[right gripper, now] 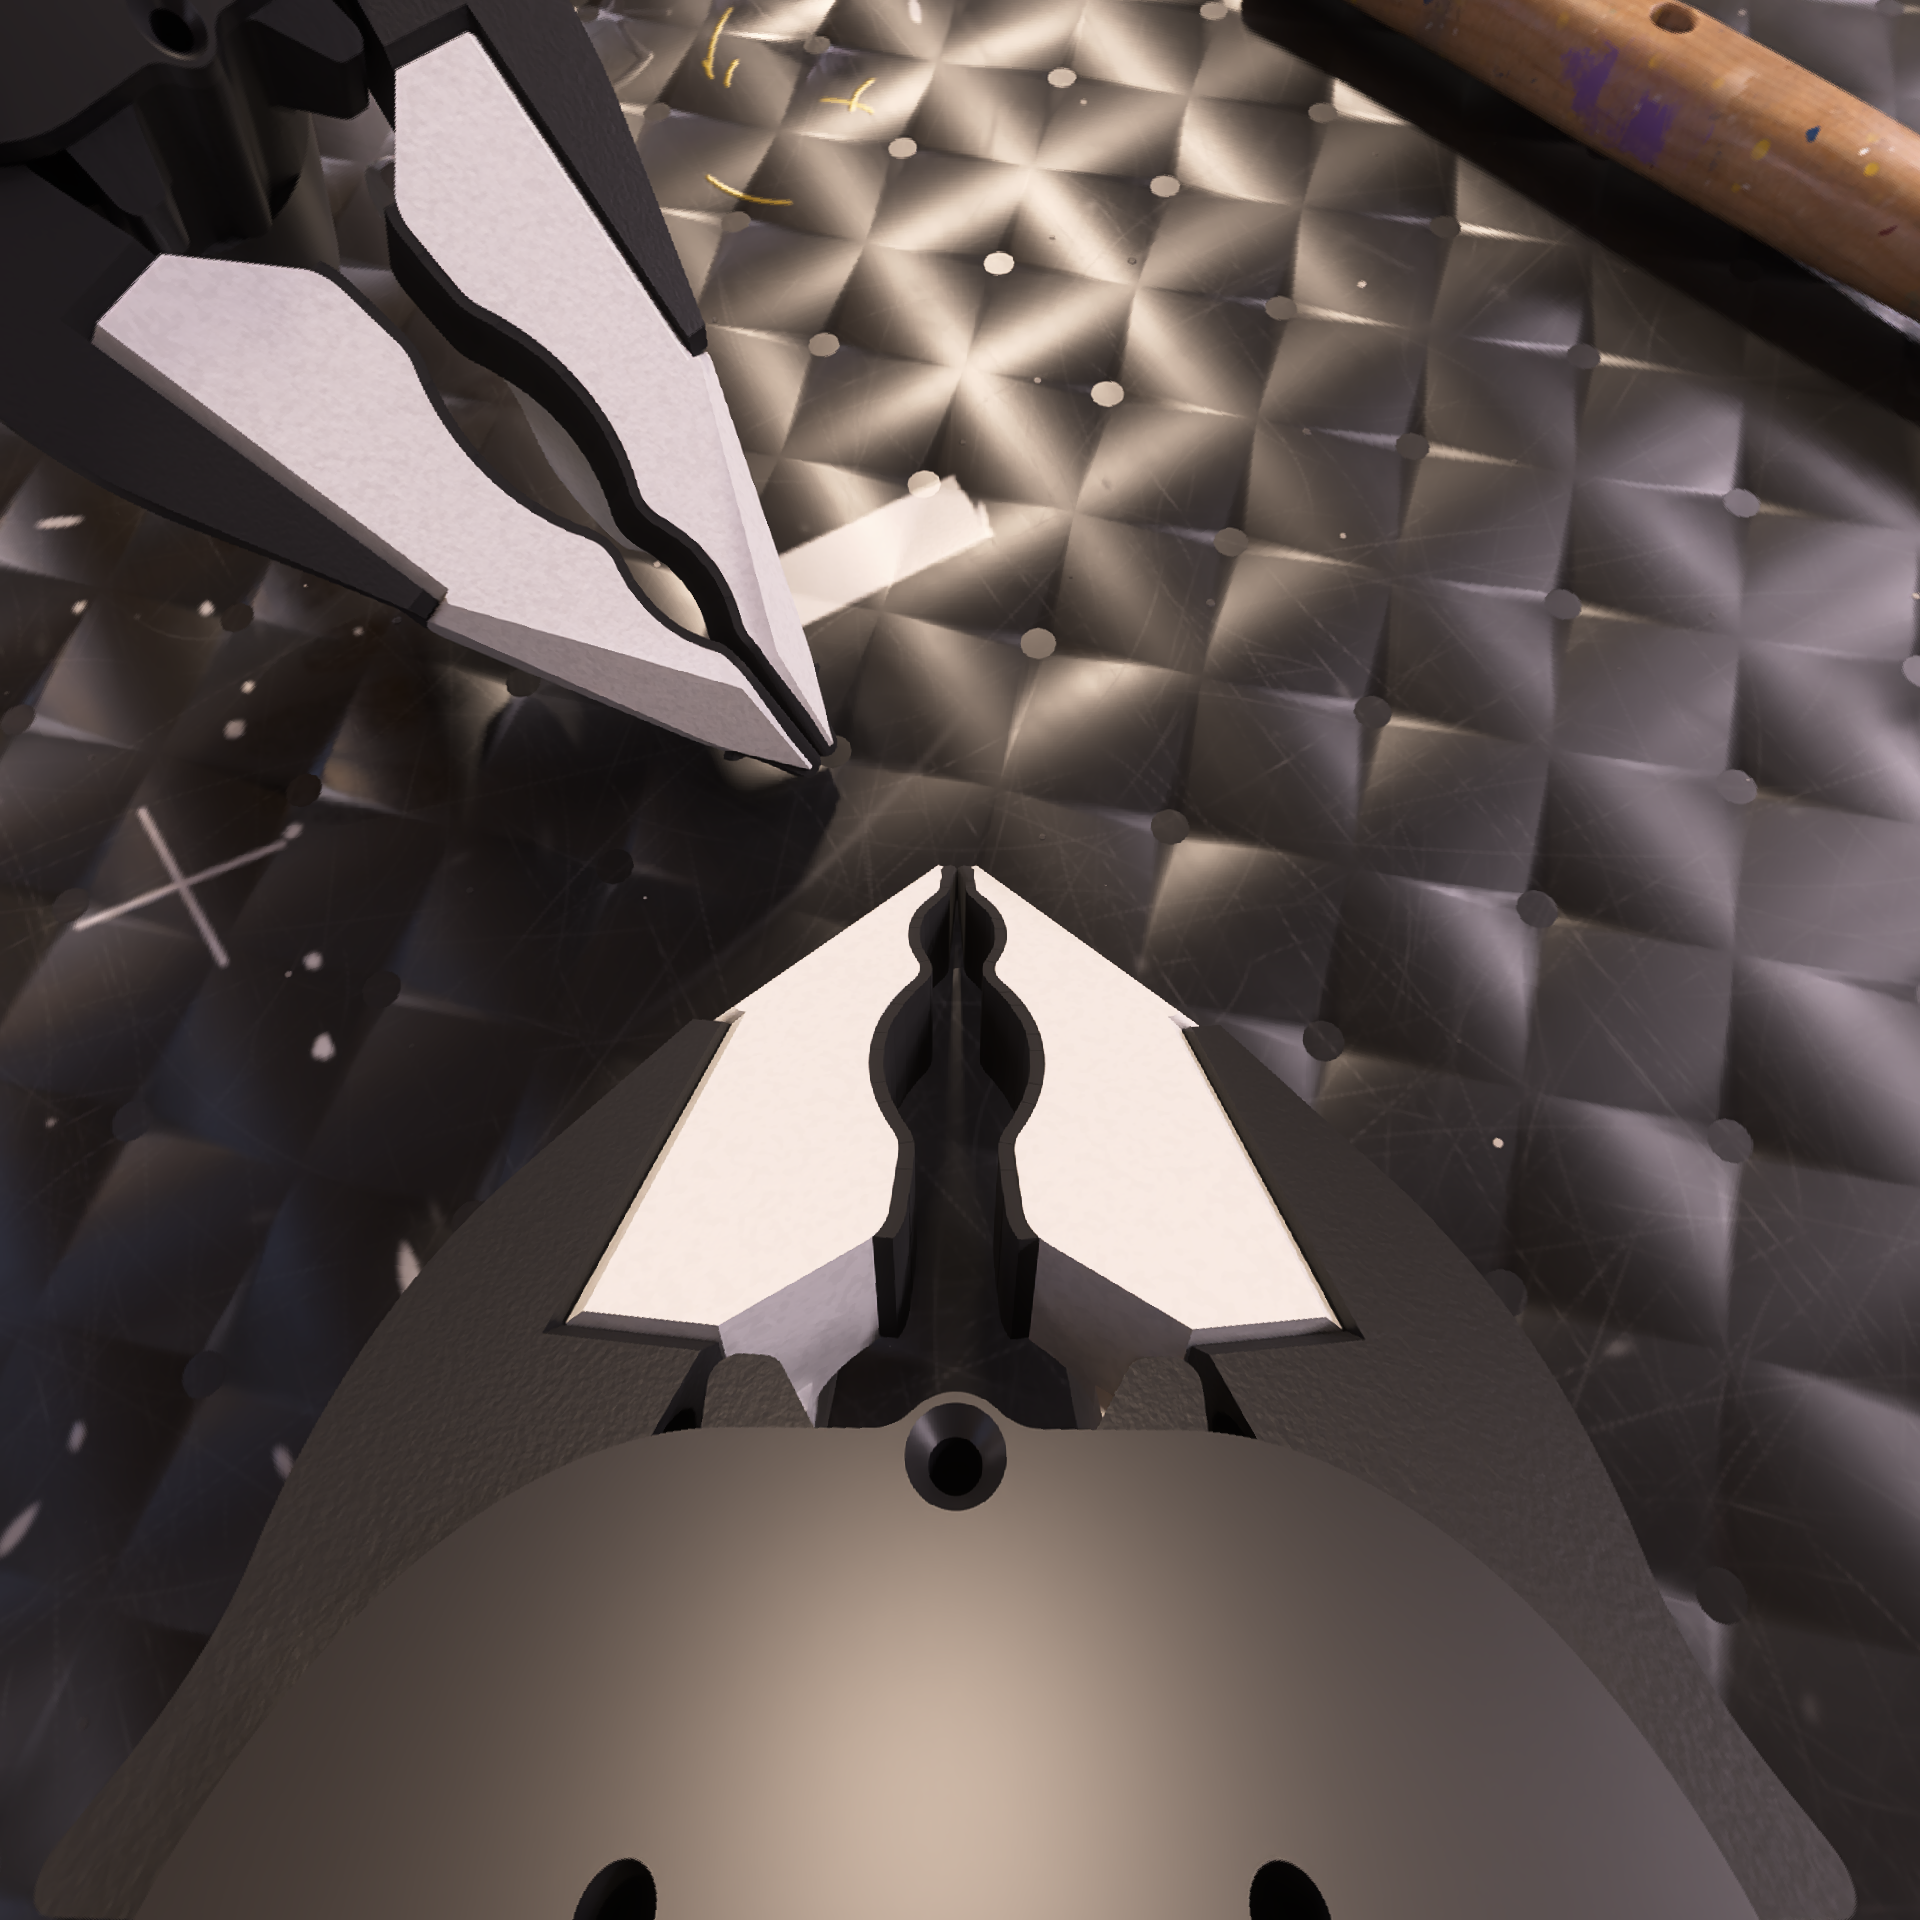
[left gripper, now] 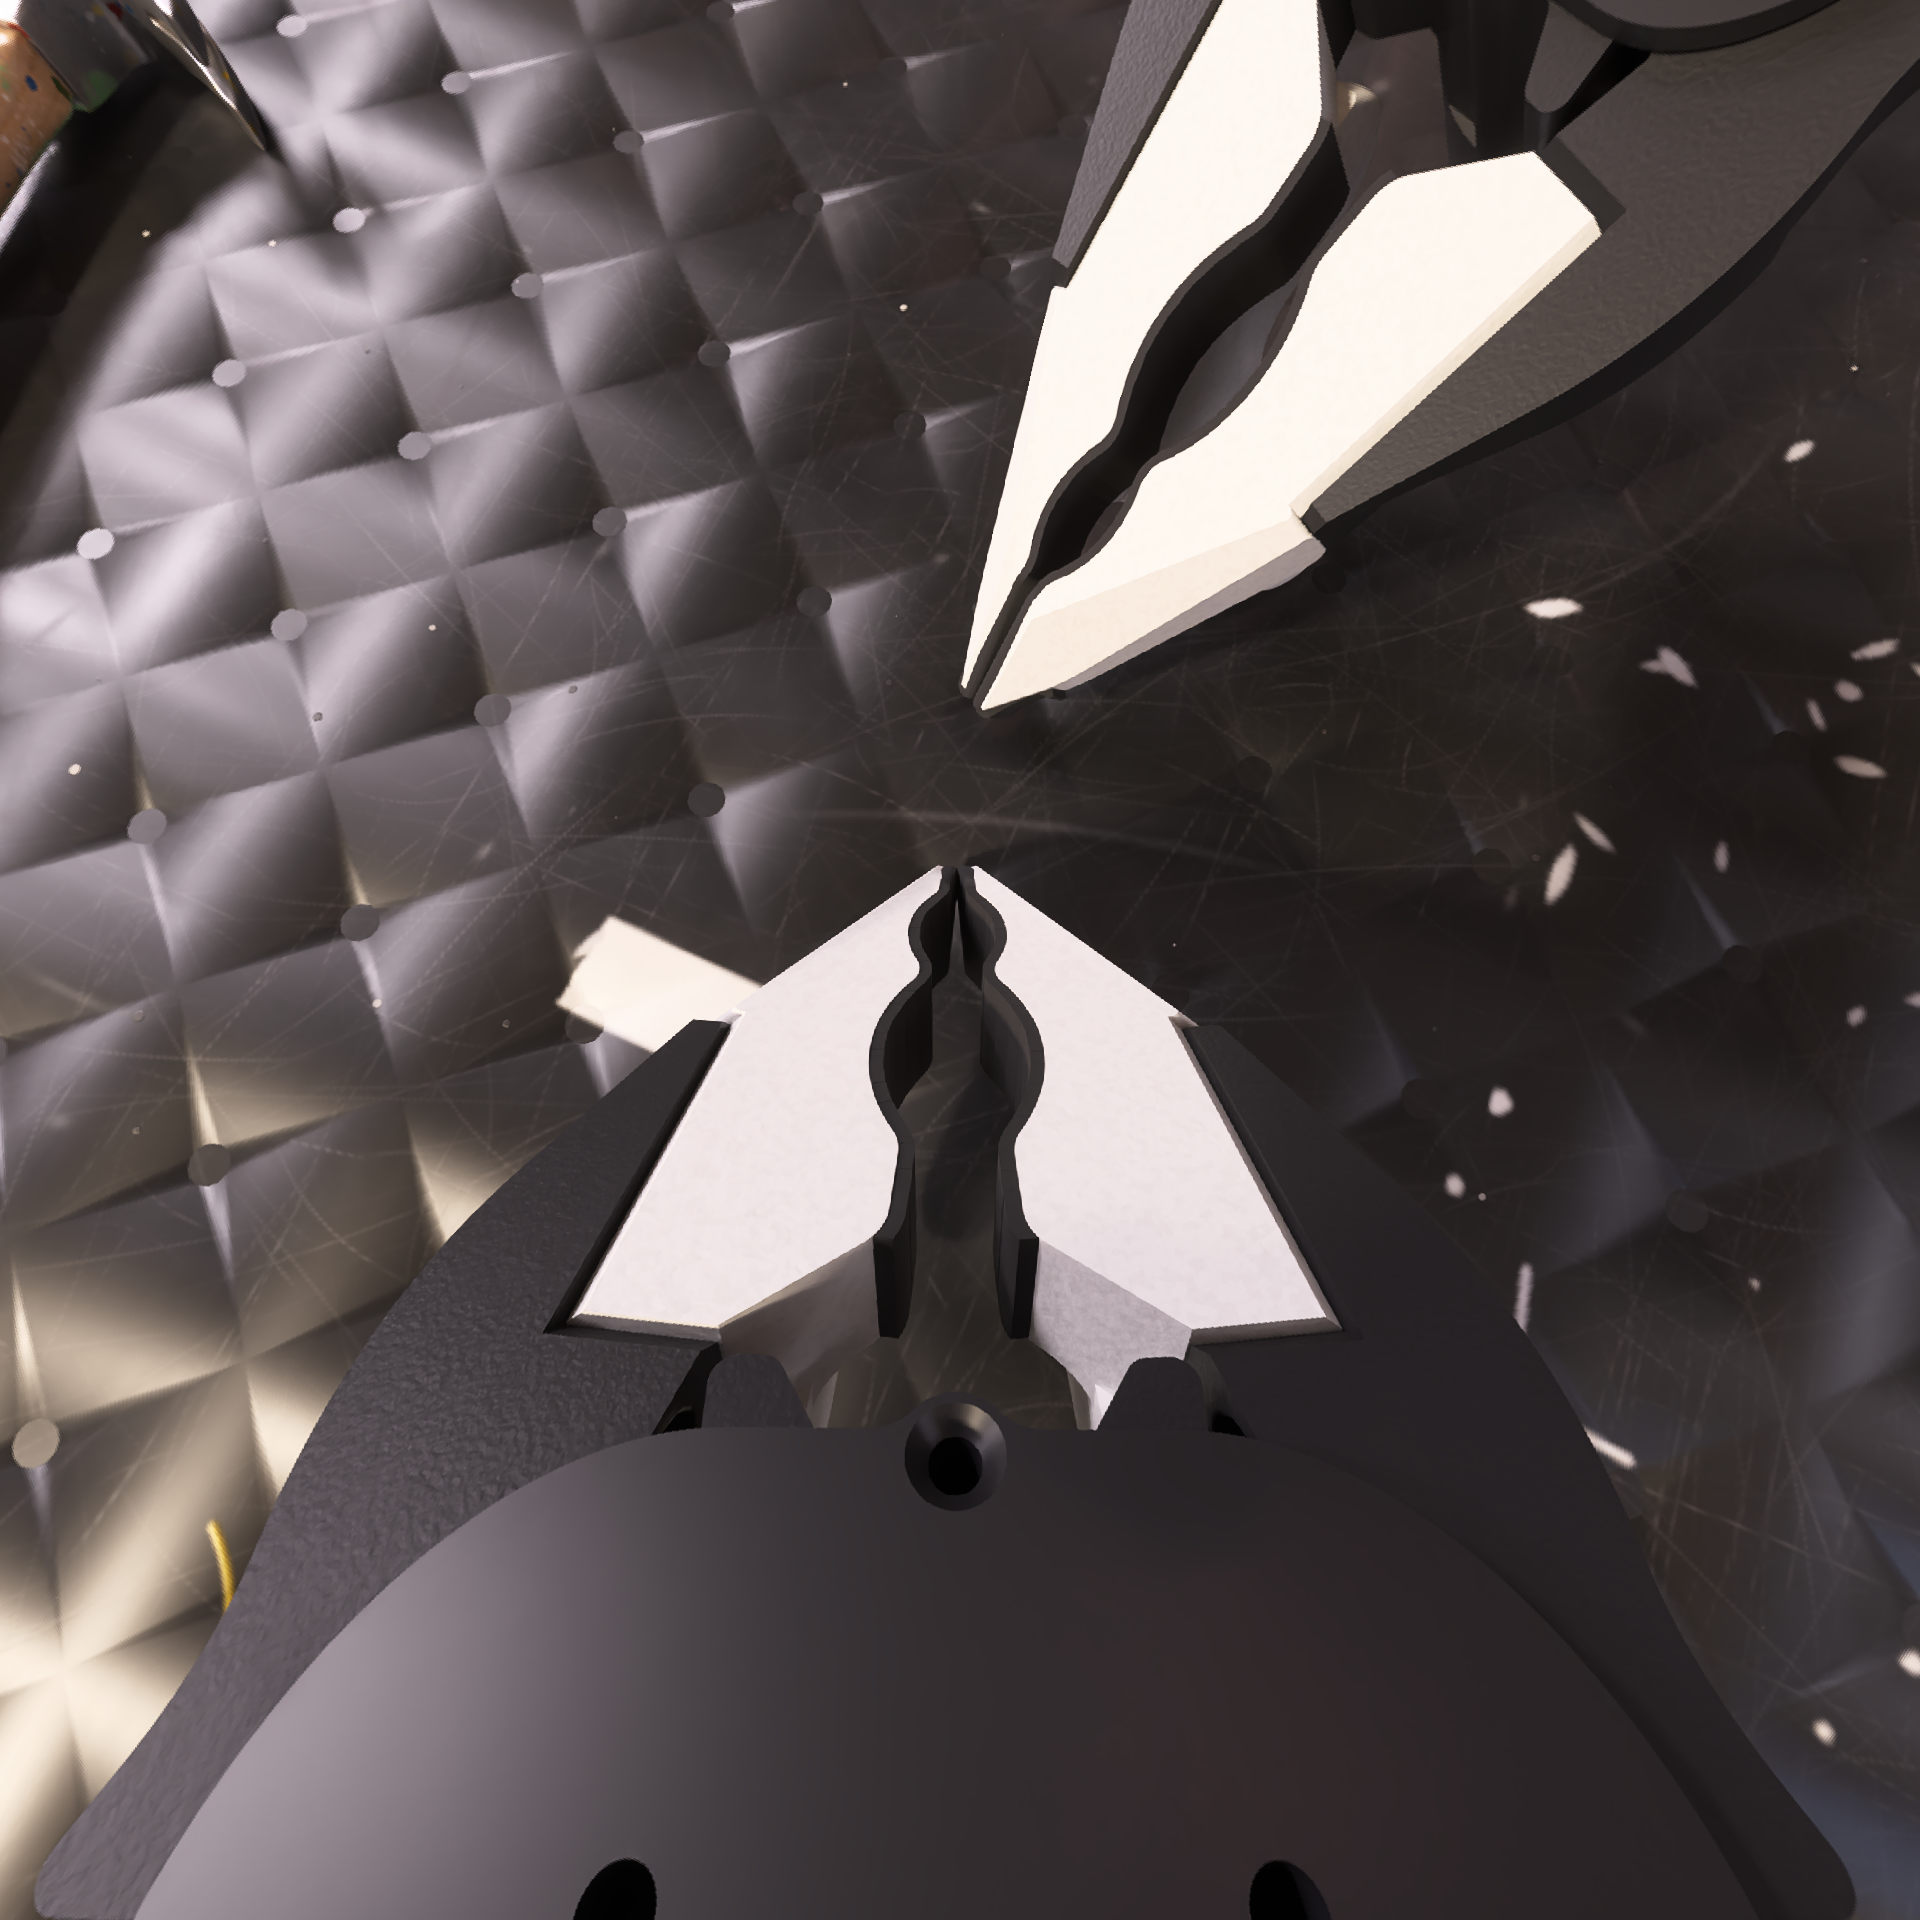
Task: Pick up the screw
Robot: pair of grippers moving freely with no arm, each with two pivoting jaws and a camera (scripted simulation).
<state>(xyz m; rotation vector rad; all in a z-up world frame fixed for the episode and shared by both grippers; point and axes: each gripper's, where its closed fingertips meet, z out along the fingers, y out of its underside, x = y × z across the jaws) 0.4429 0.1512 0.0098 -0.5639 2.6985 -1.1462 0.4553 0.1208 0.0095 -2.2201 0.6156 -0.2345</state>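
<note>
My left gripper (left gripper: 956, 873) is shut, its white fingertips meeting just above the brushed metal table (left gripper: 416, 623). My right gripper (right gripper: 956, 873) is also shut, with nothing visible between its tips. The two point at each other, tips a short gap apart. The right gripper shows in the left wrist view (left gripper: 982, 704) coming down from the upper right. The left gripper shows in the right wrist view (right gripper: 819, 758) coming from the upper left, its tips at the table surface. I cannot make out a screw in either view.
The metal table (right gripper: 1455, 727) has a quilted sheen and rows of small holes. A paint-spotted wooden handle (right gripper: 1662, 135) lies at the far right, and its end shows in the left wrist view (left gripper: 31, 62) at the top left. Thin yellow scratches (right gripper: 748, 192) mark the table.
</note>
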